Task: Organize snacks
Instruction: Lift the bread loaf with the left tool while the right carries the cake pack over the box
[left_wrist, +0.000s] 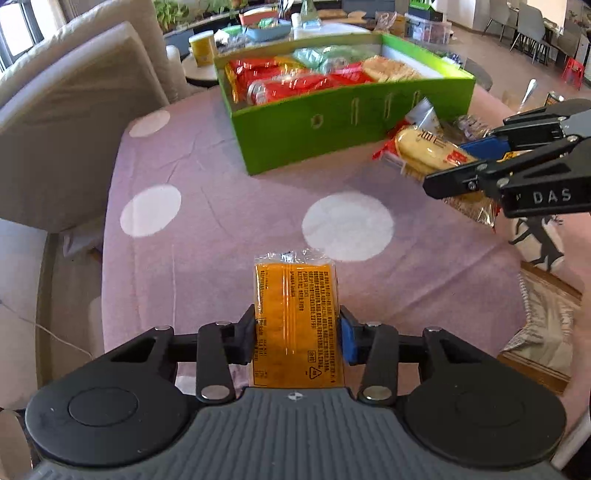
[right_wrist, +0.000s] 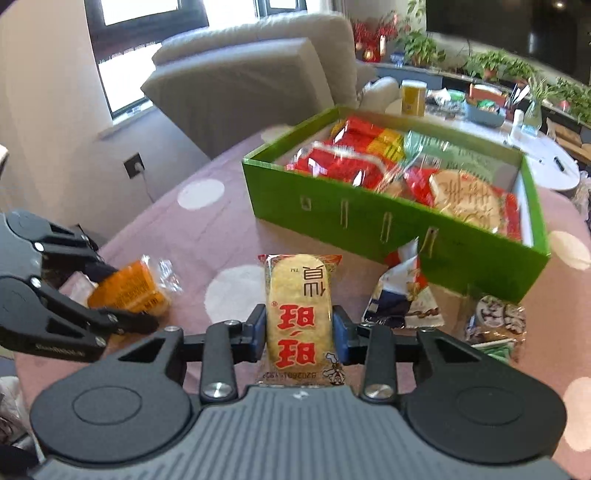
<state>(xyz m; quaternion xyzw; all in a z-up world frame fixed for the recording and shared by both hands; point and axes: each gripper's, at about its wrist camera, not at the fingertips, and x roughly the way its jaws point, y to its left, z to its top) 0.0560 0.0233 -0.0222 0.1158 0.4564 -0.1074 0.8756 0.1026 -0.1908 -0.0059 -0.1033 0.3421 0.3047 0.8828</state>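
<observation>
Beside the green box (right_wrist: 369, 218), only right wrist shows blue-white packet (right_wrist: 402, 295)

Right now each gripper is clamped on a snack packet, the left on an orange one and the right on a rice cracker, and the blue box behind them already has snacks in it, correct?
Only the colour is wrong: the box is green, as both wrist views show.
</observation>
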